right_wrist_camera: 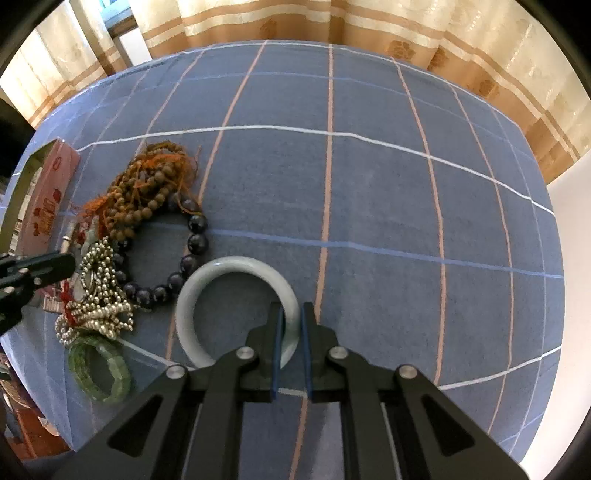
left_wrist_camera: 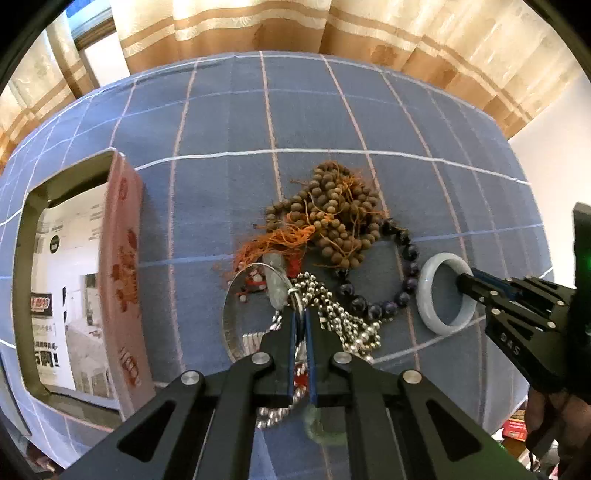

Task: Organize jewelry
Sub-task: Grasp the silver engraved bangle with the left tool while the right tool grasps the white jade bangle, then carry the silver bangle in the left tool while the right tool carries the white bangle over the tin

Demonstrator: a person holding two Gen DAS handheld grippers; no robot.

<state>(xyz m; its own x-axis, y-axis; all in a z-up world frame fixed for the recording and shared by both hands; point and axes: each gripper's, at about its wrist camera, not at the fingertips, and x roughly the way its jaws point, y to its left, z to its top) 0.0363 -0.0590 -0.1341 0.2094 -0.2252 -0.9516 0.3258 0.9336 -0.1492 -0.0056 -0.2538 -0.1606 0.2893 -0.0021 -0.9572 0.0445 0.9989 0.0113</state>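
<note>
A pile of jewelry lies on the blue checked cloth: brown wooden beads (left_wrist_camera: pixel 332 210) with orange thread, a dark bead bracelet (left_wrist_camera: pixel 388 295), a silver ball chain (left_wrist_camera: pixel 332 314), a thin silver hoop (left_wrist_camera: pixel 231 295) and a green bracelet (right_wrist_camera: pixel 99 369). My left gripper (left_wrist_camera: pixel 300 317) is shut on the silver ball chain at a metal ring. My right gripper (right_wrist_camera: pixel 291 314) is shut on the rim of the pale jade bangle (right_wrist_camera: pixel 221 273), which rests on the cloth; it also shows in the left wrist view (left_wrist_camera: pixel 428 288).
An open pink box (left_wrist_camera: pixel 122 277) with printed paper inside stands at the left of the cloth; it also shows in the right wrist view (right_wrist_camera: pixel 44 195). Striped curtains (left_wrist_camera: pixel 295 26) hang behind the table. The cloth's far and right parts (right_wrist_camera: pixel 406 184) are bare.
</note>
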